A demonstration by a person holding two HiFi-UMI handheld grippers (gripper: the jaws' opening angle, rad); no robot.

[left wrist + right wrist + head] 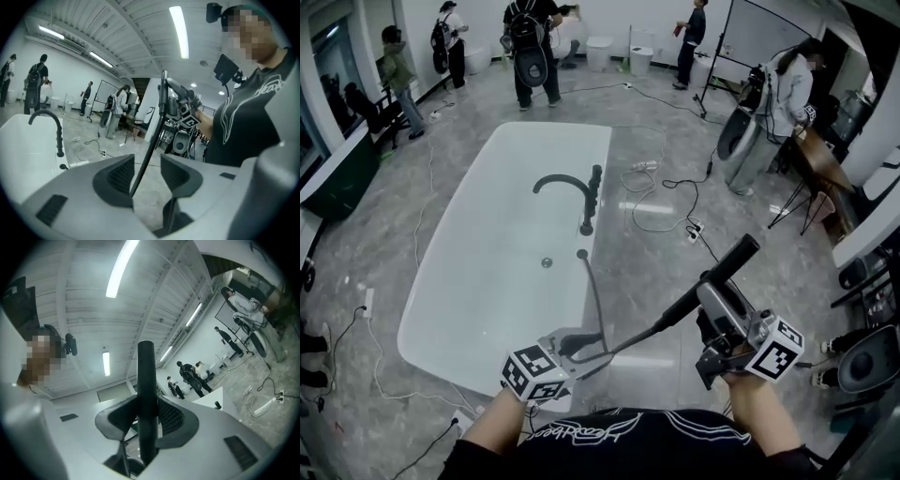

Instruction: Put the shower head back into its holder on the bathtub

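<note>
A white bathtub (441,281) fills the left of the head view, and a black curved faucet (567,184) stands on its right rim. From a small fitting on that rim a thin dark hose (596,298) runs toward me. It passes between the jaws of my left gripper (589,347), which is open; the hose (144,161) lies in the gap. The hose then leads to the black stick-shaped shower head (712,274). My right gripper (705,296) is shut on the shower head's handle (146,380), holding it up to the right of the tub, off the floor.
Cables and a power strip (644,165) lie on the grey floor right of the tub. Several people stand at the far end near toilets (600,52). A person (787,89) with a grey cylinder (741,141) stands at the right by stands and furniture.
</note>
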